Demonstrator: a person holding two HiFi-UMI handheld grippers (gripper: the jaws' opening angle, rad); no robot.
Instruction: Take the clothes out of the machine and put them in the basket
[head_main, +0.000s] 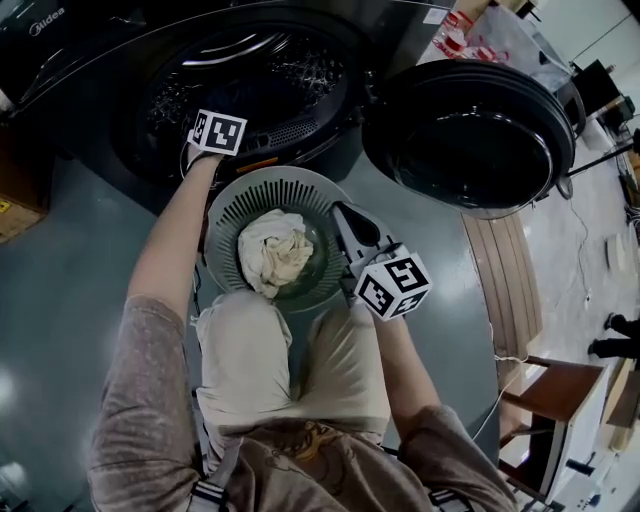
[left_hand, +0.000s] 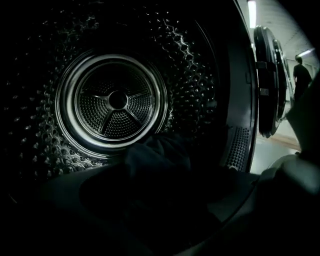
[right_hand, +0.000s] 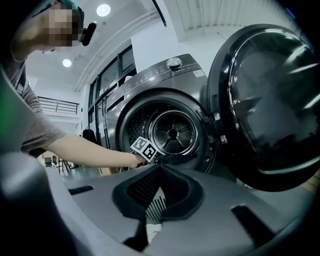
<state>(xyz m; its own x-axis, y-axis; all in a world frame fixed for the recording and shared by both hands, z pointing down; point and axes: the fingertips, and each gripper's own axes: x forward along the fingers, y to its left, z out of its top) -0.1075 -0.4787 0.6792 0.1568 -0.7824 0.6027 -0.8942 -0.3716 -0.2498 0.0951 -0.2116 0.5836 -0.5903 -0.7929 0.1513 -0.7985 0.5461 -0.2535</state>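
Observation:
The machine's drum (head_main: 250, 70) stands open with its round door (head_main: 470, 130) swung out to the right. My left gripper (head_main: 218, 128) reaches into the drum mouth. In the left gripper view its jaws (left_hand: 165, 197) are dark and spread wide, and a dark garment (left_hand: 160, 152) lies just ahead of them on the drum floor. The grey slatted basket (head_main: 250, 195) sits on the floor below the opening with a cream cloth (head_main: 275, 250) in it. My right gripper (head_main: 343, 212) hovers over the basket's right rim. Its fingertips (right_hand: 160, 170) meet, with nothing held.
The open door (right_hand: 270, 100) fills the space at the right of the drum. A slatted wooden bench (head_main: 505, 270) and a wooden stool (head_main: 560, 390) stand at the right. My knees are right behind the basket. A person (left_hand: 301, 75) stands far off.

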